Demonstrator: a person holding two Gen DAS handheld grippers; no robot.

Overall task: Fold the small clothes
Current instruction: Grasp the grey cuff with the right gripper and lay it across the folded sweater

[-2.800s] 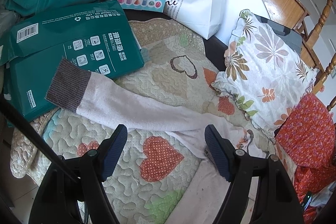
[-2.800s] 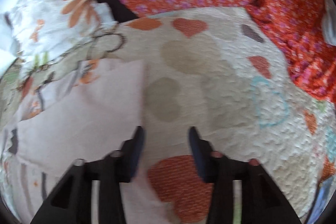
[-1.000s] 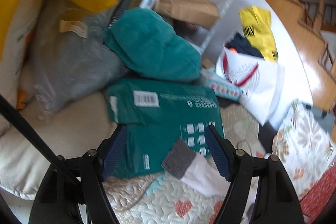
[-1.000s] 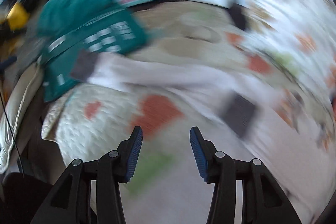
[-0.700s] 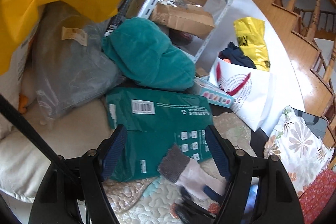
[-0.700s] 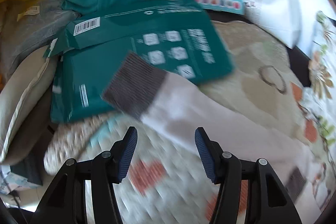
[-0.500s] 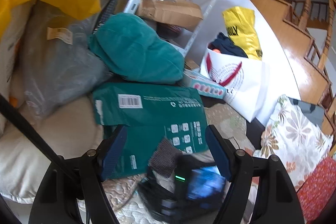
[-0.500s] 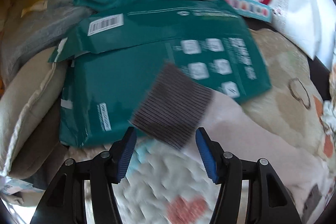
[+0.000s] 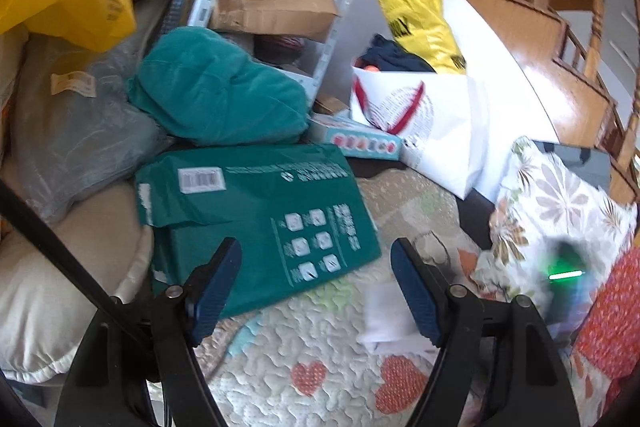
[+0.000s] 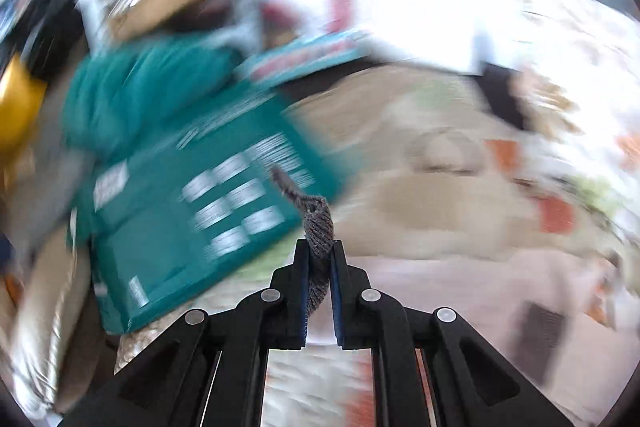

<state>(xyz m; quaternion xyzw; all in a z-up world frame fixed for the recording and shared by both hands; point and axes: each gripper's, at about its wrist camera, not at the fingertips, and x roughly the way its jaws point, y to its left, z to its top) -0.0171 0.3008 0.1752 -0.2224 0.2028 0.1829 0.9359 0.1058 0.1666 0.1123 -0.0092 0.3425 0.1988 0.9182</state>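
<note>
- The right gripper point(image 10: 319, 259) is clamped on the grey ribbed knit cuff point(image 10: 318, 223) of the pale pink garment point(image 9: 386, 315); the cuff stands up between its two blue pads.
- The left gripper point(image 9: 316, 283) is spread wide and holds nothing; the pink garment lies just inside its right finger on the heart-patterned quilt point(image 9: 304, 347).
- Ahead of it lies one dark green plastic parcel point(image 9: 256, 211).
- Beyond sits one teal plush cushion point(image 9: 216, 91).
- Far right: one white paper bag point(image 9: 440, 123).

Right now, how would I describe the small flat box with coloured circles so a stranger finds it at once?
Find the white shopping bag with red handles. Beside it, behind the big green package, lies the light blue box. Only it shows a row of round coloured spots on its side.
</note>
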